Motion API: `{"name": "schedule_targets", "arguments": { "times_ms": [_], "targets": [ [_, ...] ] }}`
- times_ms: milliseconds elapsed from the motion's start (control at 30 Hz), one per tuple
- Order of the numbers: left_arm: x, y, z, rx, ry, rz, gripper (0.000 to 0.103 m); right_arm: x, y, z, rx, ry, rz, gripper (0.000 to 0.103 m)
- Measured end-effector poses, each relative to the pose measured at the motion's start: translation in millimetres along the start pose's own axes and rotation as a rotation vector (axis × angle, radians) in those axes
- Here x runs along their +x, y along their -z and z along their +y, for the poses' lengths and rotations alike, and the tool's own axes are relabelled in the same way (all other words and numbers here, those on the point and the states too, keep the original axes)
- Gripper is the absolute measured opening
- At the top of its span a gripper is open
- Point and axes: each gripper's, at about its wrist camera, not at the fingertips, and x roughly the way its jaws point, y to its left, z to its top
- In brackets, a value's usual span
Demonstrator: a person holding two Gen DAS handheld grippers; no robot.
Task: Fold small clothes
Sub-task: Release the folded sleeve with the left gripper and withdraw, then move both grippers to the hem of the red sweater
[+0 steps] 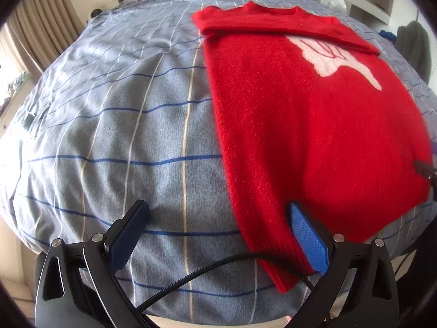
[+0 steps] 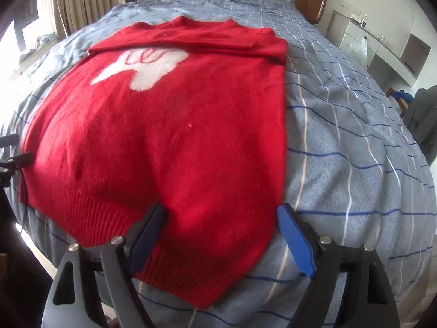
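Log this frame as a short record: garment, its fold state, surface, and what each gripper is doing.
garment: red sweater with a white motif on the chest
fold state: sleeves folded across the chest near the collar; body still full length, hem nearest the cameras
surface: blue-grey striped bedspread
left gripper: jaws open, straddling the sweater's left hem corner, nothing held
right gripper: jaws open, straddling the right hem corner, nothing held
stage: bottom-up fold not yet done
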Motion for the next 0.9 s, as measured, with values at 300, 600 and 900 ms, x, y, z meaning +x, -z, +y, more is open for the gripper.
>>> {"name": "schedule_targets", "arguments": {
  "times_ms": [300, 600, 900],
  "targets": [
    [-36.9, -28.2, 7.7, -0.061, 0.039, -0.110, 0.100, -38.1, -10.4, 2.1, -0.001, 0.138, -0.038, 0.087],
    [-35.8, -38.5, 2.3, -0.087, 0.056, -0.120, 0.100, -42.2, -22.9, 7.8, -0.018, 0.173, -0.072, 0.087],
    [-25.3, -33.4, -2.0, -0.092, 0.051, -0.095, 0.100, -42.5, -25.9, 6.2, -0.019, 0.193, -0.075, 0.087]
  ]
}}
